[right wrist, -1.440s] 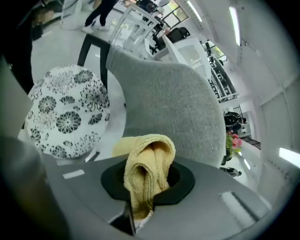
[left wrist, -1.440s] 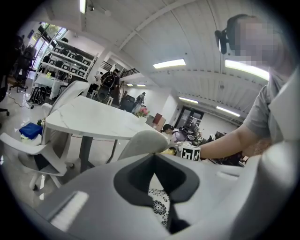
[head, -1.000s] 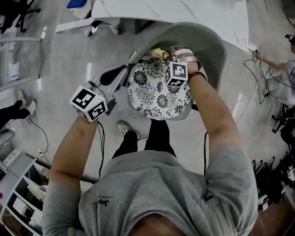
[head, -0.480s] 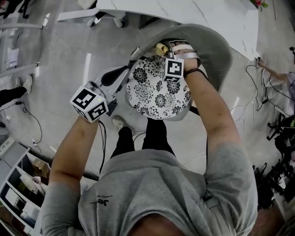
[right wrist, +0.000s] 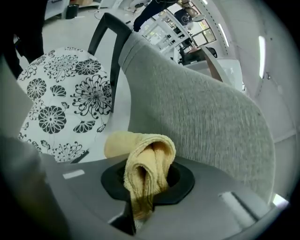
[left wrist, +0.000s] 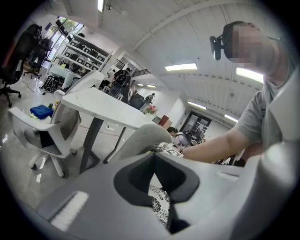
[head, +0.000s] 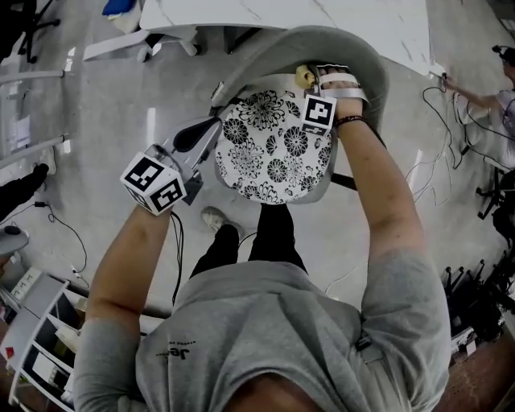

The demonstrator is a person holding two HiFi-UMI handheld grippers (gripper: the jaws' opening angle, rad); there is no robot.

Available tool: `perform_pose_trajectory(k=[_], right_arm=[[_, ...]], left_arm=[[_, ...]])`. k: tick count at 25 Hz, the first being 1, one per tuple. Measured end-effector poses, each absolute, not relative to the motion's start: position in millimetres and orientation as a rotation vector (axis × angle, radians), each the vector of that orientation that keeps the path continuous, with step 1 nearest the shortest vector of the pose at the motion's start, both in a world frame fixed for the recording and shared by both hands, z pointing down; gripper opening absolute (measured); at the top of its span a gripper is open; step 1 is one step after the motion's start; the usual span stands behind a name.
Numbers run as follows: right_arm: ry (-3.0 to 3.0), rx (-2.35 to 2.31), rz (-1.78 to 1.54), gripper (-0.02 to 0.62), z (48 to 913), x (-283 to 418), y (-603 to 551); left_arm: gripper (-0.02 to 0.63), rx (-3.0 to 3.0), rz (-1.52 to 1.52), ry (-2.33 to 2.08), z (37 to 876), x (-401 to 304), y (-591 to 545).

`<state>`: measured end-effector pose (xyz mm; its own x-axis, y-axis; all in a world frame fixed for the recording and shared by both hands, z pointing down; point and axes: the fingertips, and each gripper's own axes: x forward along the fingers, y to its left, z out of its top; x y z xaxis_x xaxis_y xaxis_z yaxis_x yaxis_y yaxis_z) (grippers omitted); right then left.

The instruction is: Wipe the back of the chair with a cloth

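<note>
Head view: grey chair stands at the far side, just in front of a white bench. Its floral seat faces up. Right claw reaches over the seat's far right edge, gripping a yellow cloth – the cloth sits low against the inner face of the back, where back meets seat. Left claw hovers at the seat's left edge, apart from the cloth. A shoe shows on the floor near the seat.

Left gripper view: left claw is closed with nothing in it – black pads meet at the tips. Beyond it are the curved grey back, a bit of the floral seat, the white bench and an office chair at far left.

Right gripper view: right claw is clamped on the folded cloth, which bulges out beyond the jaws. The ribbed grey back fills the right just behind the cloth; whether they touch can't be told here. Seat lies to the left.
</note>
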<state>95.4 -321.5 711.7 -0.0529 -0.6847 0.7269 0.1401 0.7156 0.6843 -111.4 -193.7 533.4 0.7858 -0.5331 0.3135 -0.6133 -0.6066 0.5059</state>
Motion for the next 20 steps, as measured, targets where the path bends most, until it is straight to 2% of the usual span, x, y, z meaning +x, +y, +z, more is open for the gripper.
perform_pose_trajectory(k=[8,20], right_arm=[[-1.333,0.556,-0.614,0.052,696,177,-298],[-1.208,0.643,-0.45,0.052,674,245,-247]], left_arm=[[0.058,2.424,0.18,-0.74,523,-85,-187],[0.058,2.467,0.201,-0.668,514,-90,-165]])
